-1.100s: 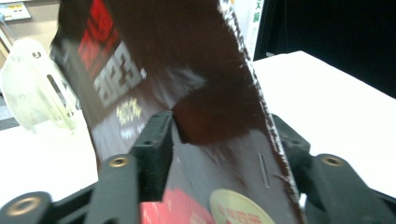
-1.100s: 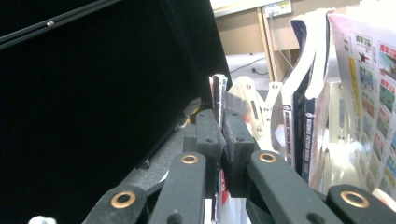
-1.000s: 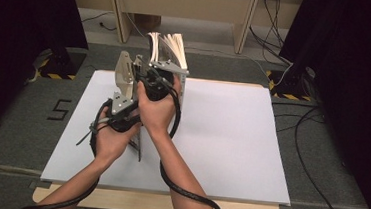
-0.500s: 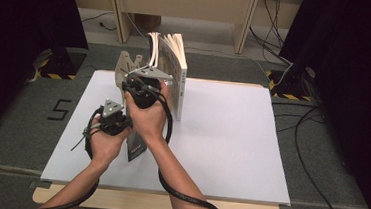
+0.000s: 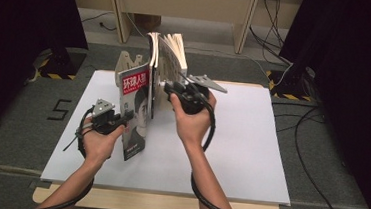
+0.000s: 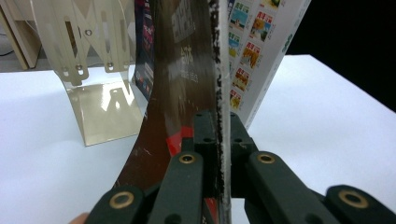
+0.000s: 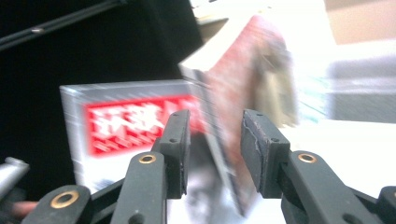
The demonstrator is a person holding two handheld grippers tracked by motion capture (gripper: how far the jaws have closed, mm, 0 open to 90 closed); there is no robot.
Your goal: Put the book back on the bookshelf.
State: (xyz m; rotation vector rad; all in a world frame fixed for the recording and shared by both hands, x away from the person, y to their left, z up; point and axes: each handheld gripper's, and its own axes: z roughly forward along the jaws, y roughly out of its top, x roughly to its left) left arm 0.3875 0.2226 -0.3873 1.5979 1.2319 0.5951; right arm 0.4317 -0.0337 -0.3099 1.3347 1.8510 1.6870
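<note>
Magazine [image 5: 135, 111] upright on white table [image 5: 249, 159], long axis vertical, lower edge clamped in left gripper [image 6: 218, 140]. Right gripper [image 7: 212, 144] unclenched, empty, just right of it, nearer the standing books [image 5: 169, 58]. Bookend [image 6: 88, 70] behind.

- The white table [image 5: 249, 154] lies bare right of the upright books [image 5: 169, 58] — wide passage there.
- The bookend [image 6: 93, 70] and the magazine [image 5: 135, 110] crowd the left side — only a tight gap between them.
</note>
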